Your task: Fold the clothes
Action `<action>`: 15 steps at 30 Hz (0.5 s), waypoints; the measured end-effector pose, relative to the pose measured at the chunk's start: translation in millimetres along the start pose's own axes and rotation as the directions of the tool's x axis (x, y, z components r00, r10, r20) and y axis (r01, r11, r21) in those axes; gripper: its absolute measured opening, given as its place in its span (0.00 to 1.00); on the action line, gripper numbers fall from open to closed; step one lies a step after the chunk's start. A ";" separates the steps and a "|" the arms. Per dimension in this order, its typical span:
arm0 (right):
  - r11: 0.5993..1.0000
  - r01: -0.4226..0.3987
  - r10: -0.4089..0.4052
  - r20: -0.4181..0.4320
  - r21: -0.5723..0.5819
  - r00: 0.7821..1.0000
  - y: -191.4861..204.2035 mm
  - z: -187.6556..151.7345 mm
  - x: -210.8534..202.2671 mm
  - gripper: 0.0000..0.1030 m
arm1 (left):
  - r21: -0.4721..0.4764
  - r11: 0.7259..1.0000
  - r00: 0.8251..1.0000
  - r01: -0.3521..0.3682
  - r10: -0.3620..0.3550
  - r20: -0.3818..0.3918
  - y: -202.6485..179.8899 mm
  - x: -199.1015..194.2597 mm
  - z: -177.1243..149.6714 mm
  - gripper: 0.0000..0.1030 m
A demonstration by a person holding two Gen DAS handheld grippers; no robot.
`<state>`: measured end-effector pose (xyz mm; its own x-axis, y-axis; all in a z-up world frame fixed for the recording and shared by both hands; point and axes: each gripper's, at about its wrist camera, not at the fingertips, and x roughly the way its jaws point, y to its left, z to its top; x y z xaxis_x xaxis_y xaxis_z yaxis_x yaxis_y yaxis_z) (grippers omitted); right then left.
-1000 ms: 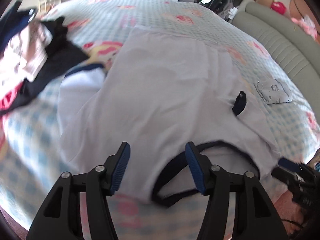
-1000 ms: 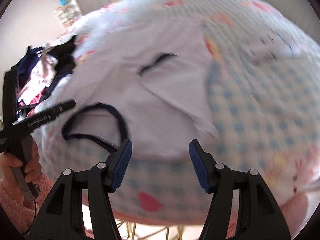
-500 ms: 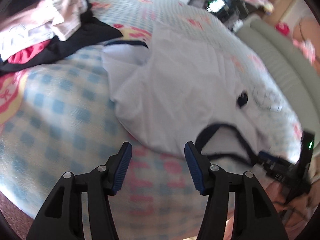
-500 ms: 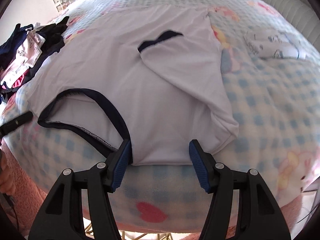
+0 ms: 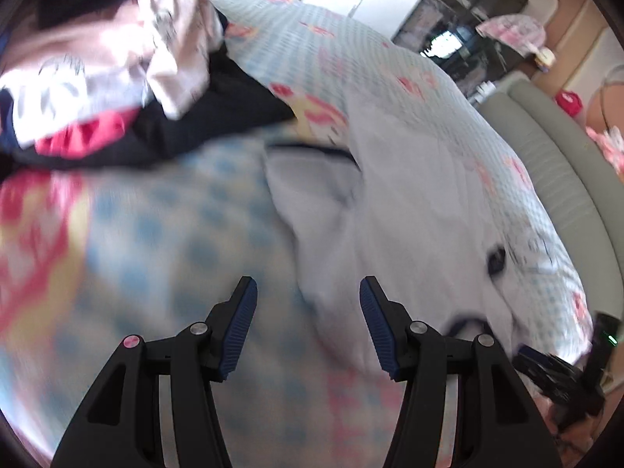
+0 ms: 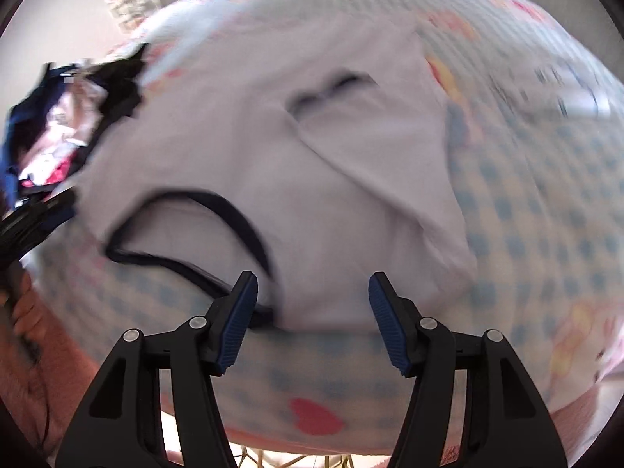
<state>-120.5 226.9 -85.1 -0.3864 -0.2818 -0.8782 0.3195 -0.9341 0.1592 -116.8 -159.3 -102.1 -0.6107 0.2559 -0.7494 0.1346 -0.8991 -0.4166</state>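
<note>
A white T-shirt (image 5: 409,202) with dark navy trim lies spread on the checked bedspread, one sleeve folded over its body. In the right wrist view the same T-shirt (image 6: 296,163) shows its navy collar (image 6: 187,234) at the near edge. My left gripper (image 5: 308,312) is open above the shirt's left shoulder edge, with nothing between its fingers. My right gripper (image 6: 312,308) is open just before the shirt's near hem, right of the collar, and holds nothing. Both views are blurred.
A heap of unfolded clothes (image 5: 109,78), black, pink and red, lies at the bed's far left, and the same heap (image 6: 62,132) shows in the right wrist view. A small printed white garment (image 6: 565,89) lies right of the shirt. A grey padded bed edge (image 5: 565,179) runs along the right.
My left gripper has swung left across the bed, from over the collar to the shirt's left shoulder edge. The right gripper has stayed near the hem, only tilting slightly.
</note>
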 end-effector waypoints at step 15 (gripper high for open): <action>0.954 -0.173 0.167 -0.047 -0.246 0.985 123.0 104.2 68.4 0.64 | 0.024 0.996 0.996 0.085 -0.085 -0.016 2.0 68.0 58.0 0.06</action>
<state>-197.8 69.9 -78.6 -0.2868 -0.4234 -0.8593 0.5847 -0.7879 0.1931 -203.4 -164.3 -124.1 -0.6074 0.3368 -0.7195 0.0636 -0.8822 -0.4666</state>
